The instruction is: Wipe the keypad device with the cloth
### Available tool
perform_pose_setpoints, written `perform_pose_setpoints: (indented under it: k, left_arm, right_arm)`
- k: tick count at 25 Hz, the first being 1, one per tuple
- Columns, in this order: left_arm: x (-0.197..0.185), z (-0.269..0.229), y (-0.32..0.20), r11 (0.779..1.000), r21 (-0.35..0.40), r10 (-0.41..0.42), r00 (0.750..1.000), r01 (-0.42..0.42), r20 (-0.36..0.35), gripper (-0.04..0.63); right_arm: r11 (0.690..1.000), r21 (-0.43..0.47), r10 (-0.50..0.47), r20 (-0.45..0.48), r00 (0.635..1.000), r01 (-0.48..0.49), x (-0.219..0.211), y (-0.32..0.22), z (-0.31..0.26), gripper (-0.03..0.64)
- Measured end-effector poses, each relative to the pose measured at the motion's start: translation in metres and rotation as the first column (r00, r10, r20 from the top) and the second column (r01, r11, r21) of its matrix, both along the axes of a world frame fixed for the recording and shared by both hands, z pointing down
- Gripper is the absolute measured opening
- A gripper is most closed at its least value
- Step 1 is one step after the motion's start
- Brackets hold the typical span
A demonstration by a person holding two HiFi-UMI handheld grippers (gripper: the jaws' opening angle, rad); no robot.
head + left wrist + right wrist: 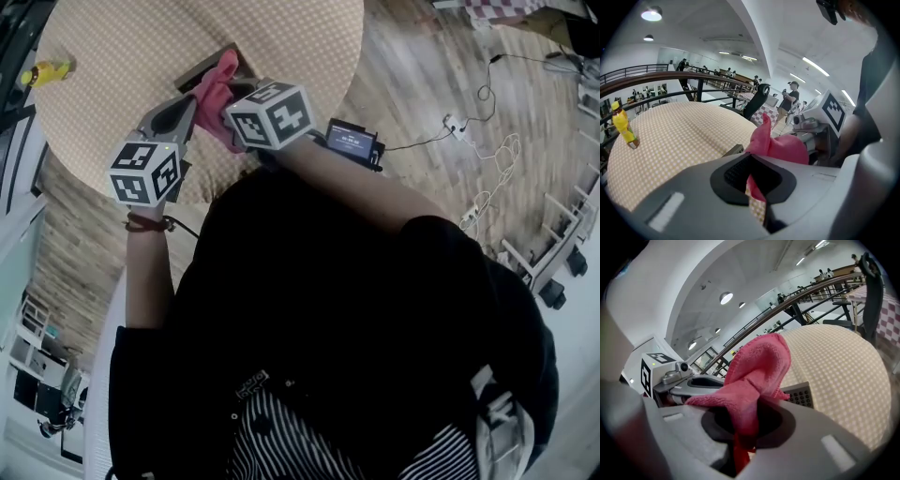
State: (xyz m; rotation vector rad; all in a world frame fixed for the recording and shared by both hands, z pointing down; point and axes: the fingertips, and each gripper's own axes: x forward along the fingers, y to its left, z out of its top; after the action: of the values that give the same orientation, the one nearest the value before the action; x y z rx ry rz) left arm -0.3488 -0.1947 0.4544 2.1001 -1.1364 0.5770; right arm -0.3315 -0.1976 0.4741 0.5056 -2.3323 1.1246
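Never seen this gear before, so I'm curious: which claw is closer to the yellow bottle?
Left. The left claw sits right of the yellow bottle, well apart; the right claw is farther right still, beyond the left one.

Pink cloth [754, 376] bunched over grey keypad device [801, 395], seemingly flat.
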Motion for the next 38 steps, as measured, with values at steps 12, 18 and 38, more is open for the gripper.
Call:
perform_pose_setpoints:
  k: [12, 18, 38]
  left_arm:
    - [-0.01, 0.036, -0.028, 0.994, -0.058, 0.089, 0.996, -0.088, 0.015, 0.0]
    - [-0.019, 0.046, -0.038, 0.989, -0.092, 0.12, 0.992, -0.118, 0.022, 0.002]
    - [-0.006, 0.101, -0.073, 0.952, -0.217, 0.259, 0.945, -0.215, 0.198, 0.002]
  right_arm:
    - [0.999, -0.036, 0.008, -0.019, 1.0, -0.009, -0.01, -0.025, 0.032, 0.063]
    - [0.999, -0.053, -0.003, -0.01, 1.0, 0.003, -0.017, -0.029, 0.038, 0.063]
    - [0.993, -0.095, -0.068, -0.043, 0.997, 0.064, -0.014, -0.016, 0.073, 0.063]
